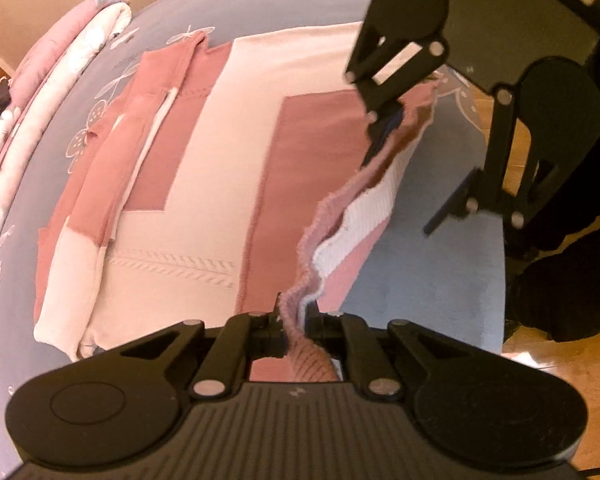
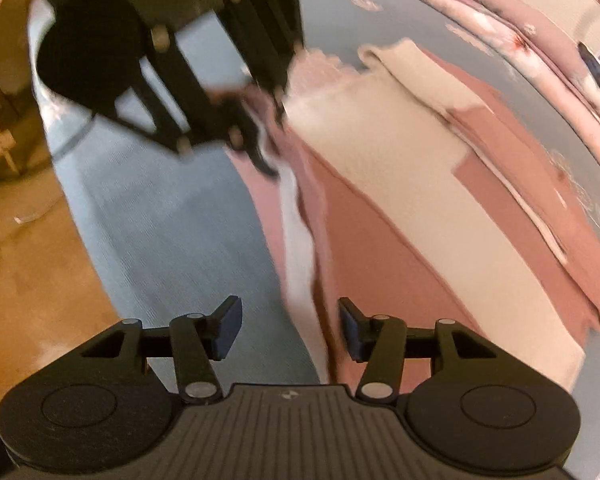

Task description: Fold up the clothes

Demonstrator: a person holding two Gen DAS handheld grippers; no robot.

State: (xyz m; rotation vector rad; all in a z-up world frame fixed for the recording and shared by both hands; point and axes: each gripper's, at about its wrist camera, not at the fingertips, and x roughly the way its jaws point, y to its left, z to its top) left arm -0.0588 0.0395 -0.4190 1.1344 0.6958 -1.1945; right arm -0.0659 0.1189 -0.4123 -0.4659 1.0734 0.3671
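Pink-and-cream colour-block knitted sweater [image 1: 204, 200] lies spread on a grey-blue bed sheet with white flower prints [image 1: 432, 264], back or front up, cannot tell. One sleeve looks already folded in over the body on the far left side. The hem edge with its white ribbed band [image 1: 352, 236] is lifted off the sheet along the right of the left wrist view, forming a raised ridge.

Left tongs [image 1: 294, 320] are closed tight on the ribbed pink hem, fabric bunched between the pads. Right tongs [image 2: 290, 330] stand apart with the hem running between the blue pads but not pressed by them; from the left wrist view one finger [image 1: 380, 136] sits against the lifted edge, the other well clear.

Judgement: fold is early to mid. Sleeve tucking seems partly done; bringing the hem up over the body remains, then any final halving.

Hard to read: right wrist view is motion-blurred. The sweater's neckline and far sleeve are out of clear sight. Folded pink floral bedding [image 1: 60, 64] lies beyond the sweater. Wooden floor [image 2: 32, 240] shows past the bed edge.
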